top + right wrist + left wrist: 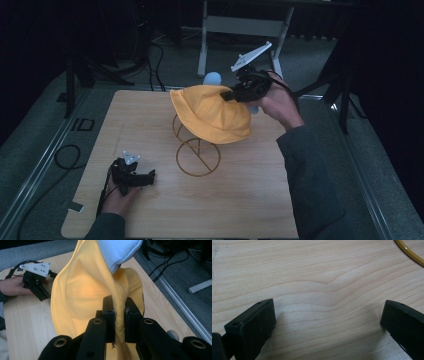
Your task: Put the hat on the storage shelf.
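Observation:
A yellow cloth hat [210, 117] hangs tilted over a gold wire stand [198, 157] at the middle of the wooden table [250, 200]. My right gripper [227, 95] is shut on the hat's far brim. In the right gripper view the jaws [119, 312] pinch a bunched fold of the yellow brim [80, 297], with a pale blue rounded thing [120, 250] just above. My left gripper [150, 176] rests on the table at the front left, open, with only bare wood between its jaws [328, 315]. A piece of the stand's gold ring [409, 252] shows at the top right there.
The pale blue thing [212, 78] stands behind the hat at the table's far edge. A white desk frame [240, 25] stands on the floor beyond. Cables [65, 155] lie on the floor left of the table. A metal rail runs along each side.

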Demonstrator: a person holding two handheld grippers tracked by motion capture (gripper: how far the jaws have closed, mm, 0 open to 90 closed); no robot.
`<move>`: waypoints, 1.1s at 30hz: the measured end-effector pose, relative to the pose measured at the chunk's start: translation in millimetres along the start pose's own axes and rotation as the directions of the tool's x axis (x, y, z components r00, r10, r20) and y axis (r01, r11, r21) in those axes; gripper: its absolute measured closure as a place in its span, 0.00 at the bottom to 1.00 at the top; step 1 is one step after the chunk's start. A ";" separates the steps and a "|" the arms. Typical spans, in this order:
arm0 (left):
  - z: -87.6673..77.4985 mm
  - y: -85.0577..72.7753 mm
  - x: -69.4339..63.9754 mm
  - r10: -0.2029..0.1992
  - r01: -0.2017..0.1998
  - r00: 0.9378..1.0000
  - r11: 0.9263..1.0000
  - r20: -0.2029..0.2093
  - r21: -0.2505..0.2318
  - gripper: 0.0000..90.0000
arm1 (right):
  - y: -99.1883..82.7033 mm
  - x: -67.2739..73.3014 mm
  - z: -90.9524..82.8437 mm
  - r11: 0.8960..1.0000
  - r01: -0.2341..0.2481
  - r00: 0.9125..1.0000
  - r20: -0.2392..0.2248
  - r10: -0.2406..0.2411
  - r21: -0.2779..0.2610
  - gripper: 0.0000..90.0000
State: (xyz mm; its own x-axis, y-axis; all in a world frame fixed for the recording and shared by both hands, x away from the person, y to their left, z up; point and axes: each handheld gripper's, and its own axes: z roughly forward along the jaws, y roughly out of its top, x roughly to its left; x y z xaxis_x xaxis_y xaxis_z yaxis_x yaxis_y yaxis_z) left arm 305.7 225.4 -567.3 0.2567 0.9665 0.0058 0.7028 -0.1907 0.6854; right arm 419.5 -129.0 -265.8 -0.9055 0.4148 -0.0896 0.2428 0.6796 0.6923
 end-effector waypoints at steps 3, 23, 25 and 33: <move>0.0 0.0 0.0 0.000 0.000 1.000 1.000 0.000 0.000 0.00 | 6.3 2.5 6.8 1.000 0.009 1.000 0.006 -0.009 0.019 0.91; 0.1 0.0 0.1 0.001 -0.001 1.000 1.000 -0.001 -0.001 0.00 | 38.9 23.2 45.9 0.994 0.064 0.998 0.007 -0.065 0.083 0.90; 0.1 0.0 0.1 0.001 -0.001 1.000 1.000 -0.001 -0.001 0.00 | 39.7 24.2 47.3 0.994 0.068 0.998 0.010 -0.069 0.088 0.89; 0.0 0.0 0.1 0.001 -0.001 1.000 1.000 -0.001 -0.001 0.00 | 43.7 29.7 63.9 0.985 0.084 0.995 0.035 -0.091 0.153 0.87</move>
State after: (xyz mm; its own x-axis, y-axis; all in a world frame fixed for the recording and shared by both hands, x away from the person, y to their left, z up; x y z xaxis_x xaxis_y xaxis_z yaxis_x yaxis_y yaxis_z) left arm 305.7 225.4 -567.4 0.2568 0.9664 0.0073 0.7016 -0.1916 0.6863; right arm 425.4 -48.3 -284.0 -0.9110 0.3724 -0.1770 0.2161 0.7968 0.5643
